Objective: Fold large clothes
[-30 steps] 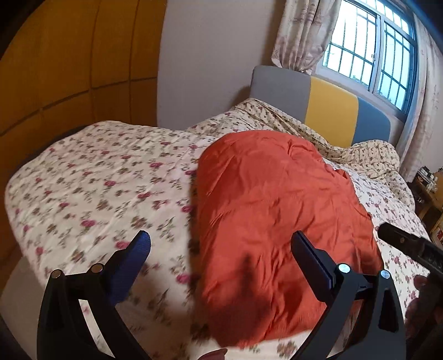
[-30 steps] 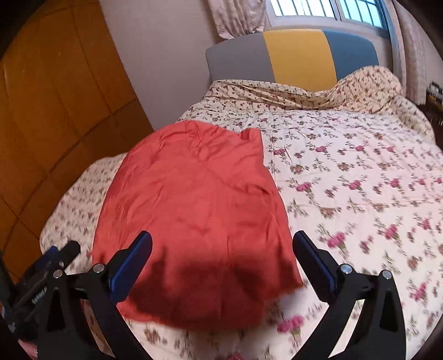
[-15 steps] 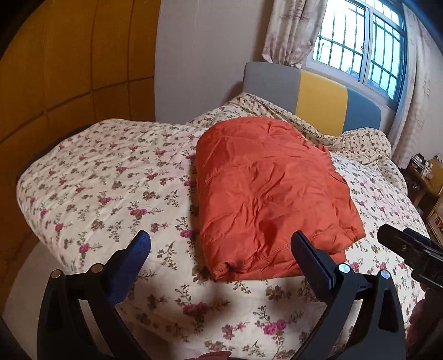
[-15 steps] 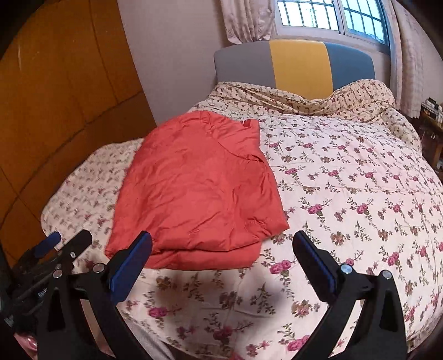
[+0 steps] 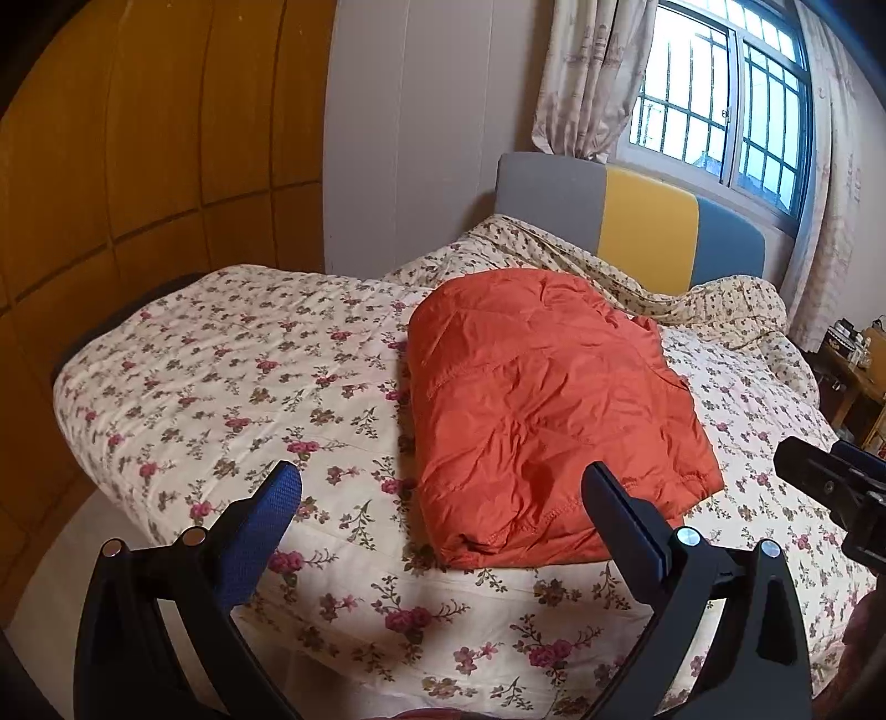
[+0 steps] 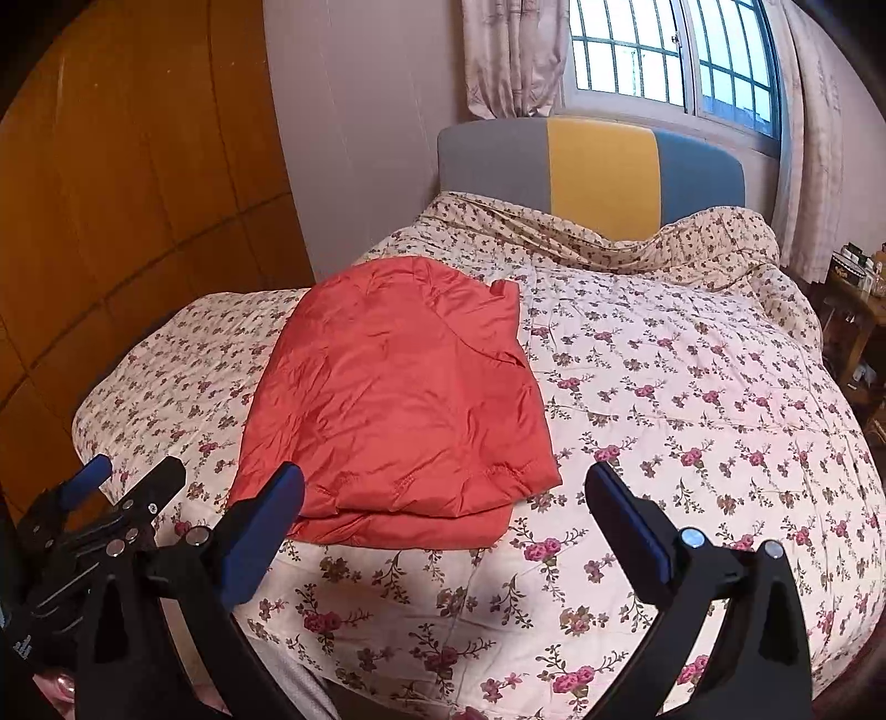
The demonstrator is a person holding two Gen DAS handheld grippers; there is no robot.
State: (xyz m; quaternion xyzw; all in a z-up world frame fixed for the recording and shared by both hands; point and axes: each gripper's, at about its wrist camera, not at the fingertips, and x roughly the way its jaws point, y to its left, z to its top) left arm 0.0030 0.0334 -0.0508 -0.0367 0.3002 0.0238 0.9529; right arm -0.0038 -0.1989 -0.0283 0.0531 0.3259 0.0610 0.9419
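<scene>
The orange jacket (image 5: 545, 410) lies folded into a compact rectangle on the floral quilt (image 5: 232, 387), toward the left side of the bed and close to its foot edge. The left gripper (image 5: 440, 498) is held above the foot of the bed, fingers spread wide, holding nothing, clear of the fabric. The right gripper (image 6: 443, 495) is likewise spread wide and empty, just short of the jacket's near hem. A grey, yellow and blue headboard (image 6: 601, 166) stands beyond, under the window (image 6: 664, 52)
</scene>
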